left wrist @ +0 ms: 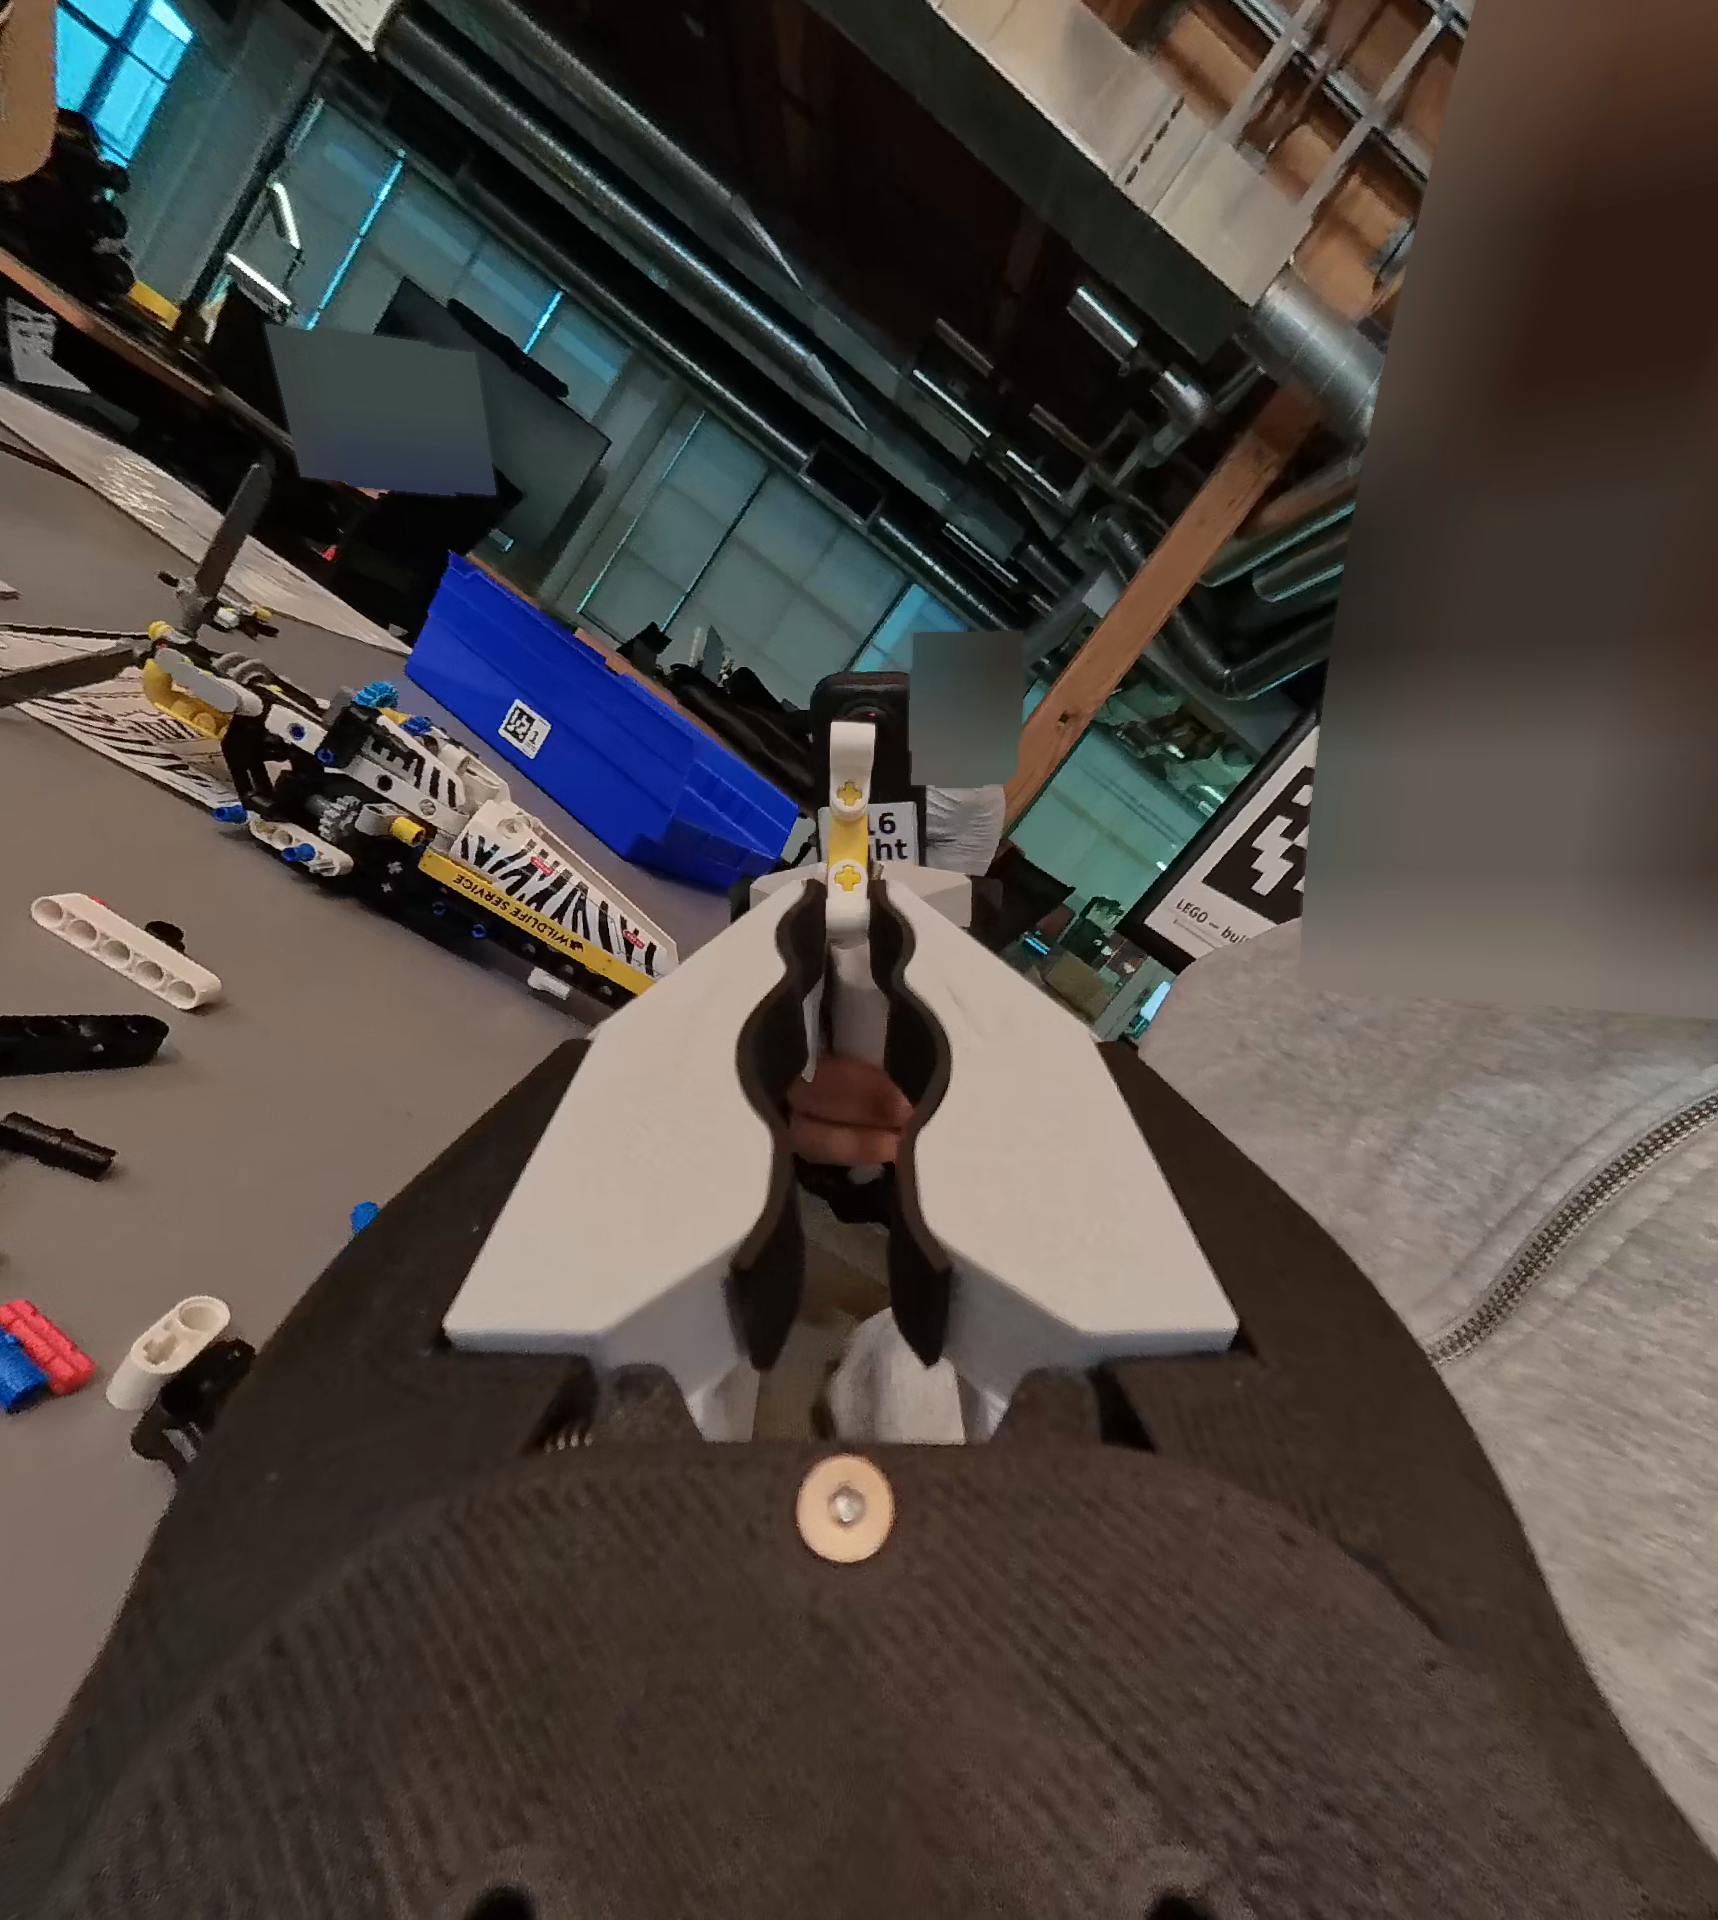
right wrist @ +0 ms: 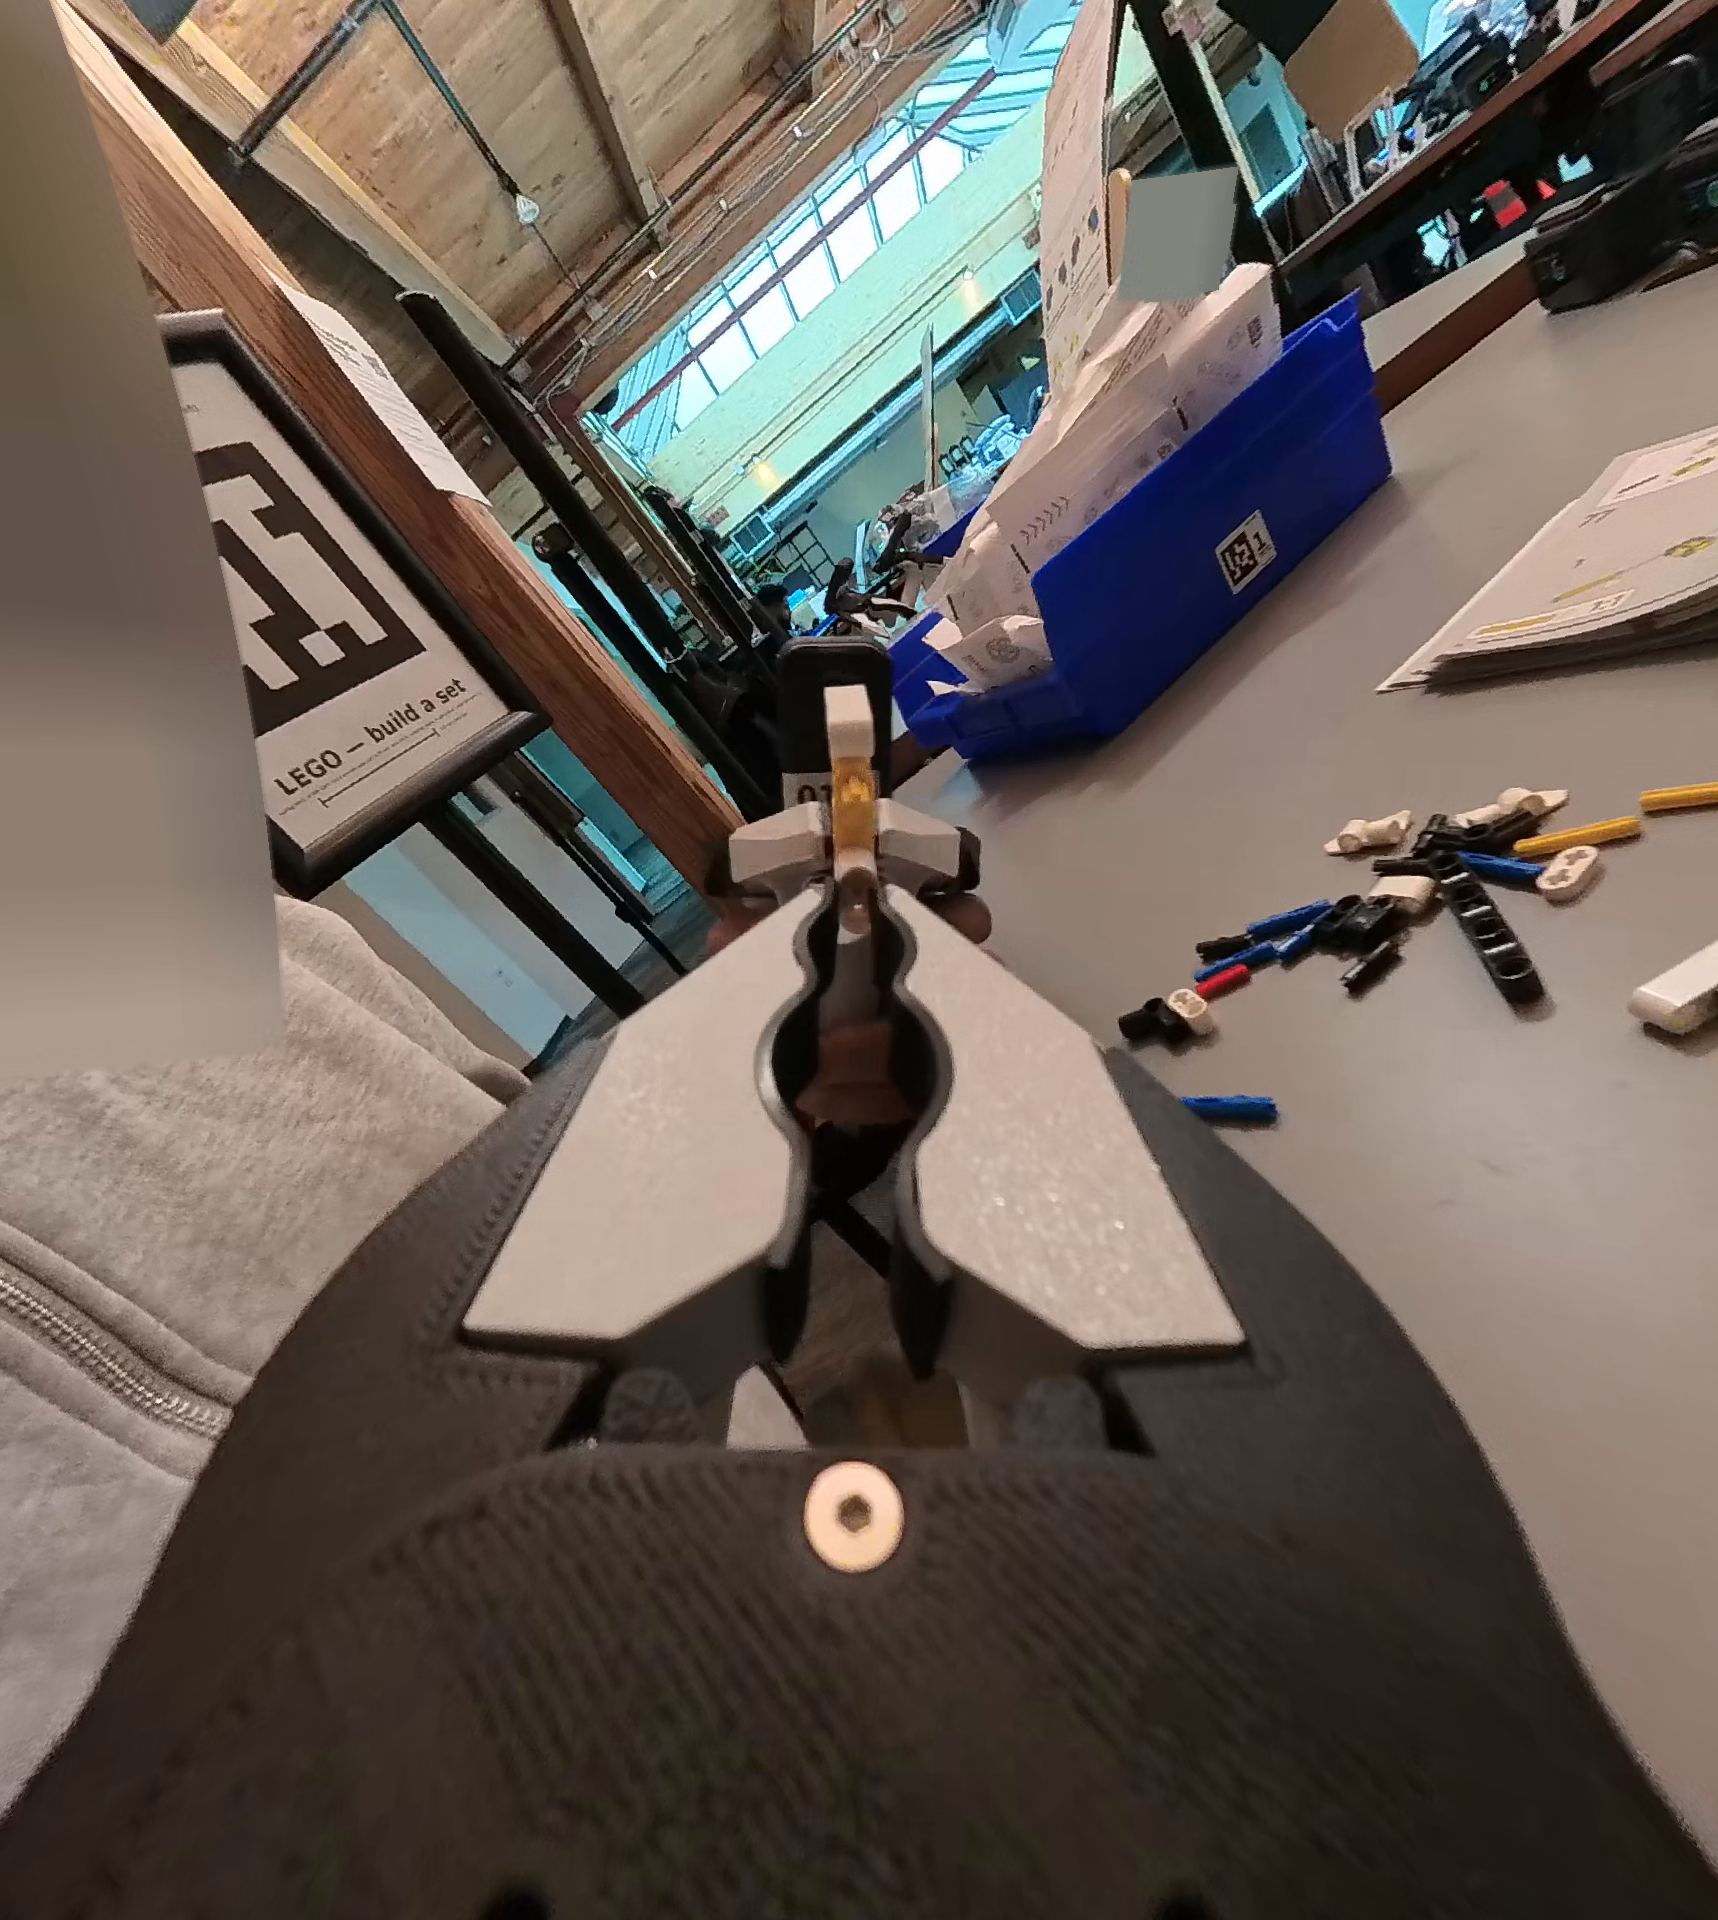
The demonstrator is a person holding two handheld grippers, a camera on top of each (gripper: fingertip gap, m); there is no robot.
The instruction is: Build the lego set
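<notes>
A small white-and-yellow Lego assembly (left wrist: 848,831) is held in the air between my two grippers, which meet tip to tip. My left gripper (left wrist: 848,920) is shut on its white lower part. The right gripper's grey fingertips (left wrist: 941,891) show just behind it. In the right wrist view my right gripper (right wrist: 855,909) is shut on the same assembly (right wrist: 852,795), with the left gripper's fingertips (right wrist: 777,840) facing it. The partly built zebra-striped helicopter (left wrist: 398,800) lies on the grey table (left wrist: 315,1091), to my left.
Loose beams, pins and axles lie on the table (left wrist: 122,951) (right wrist: 1406,904). A blue bin (right wrist: 1198,551) with paper bags stands at the back. An open instruction booklet (right wrist: 1644,551) lies at the right. A framed sign (right wrist: 315,582) and a person's grey hoodie (right wrist: 55,1247) are close by. The grippers are tip to tip, or close to it. Left tips and right tips are each some 20 centimeters from the partly built zebra-striped helicopter (left wrist: 398,800).
</notes>
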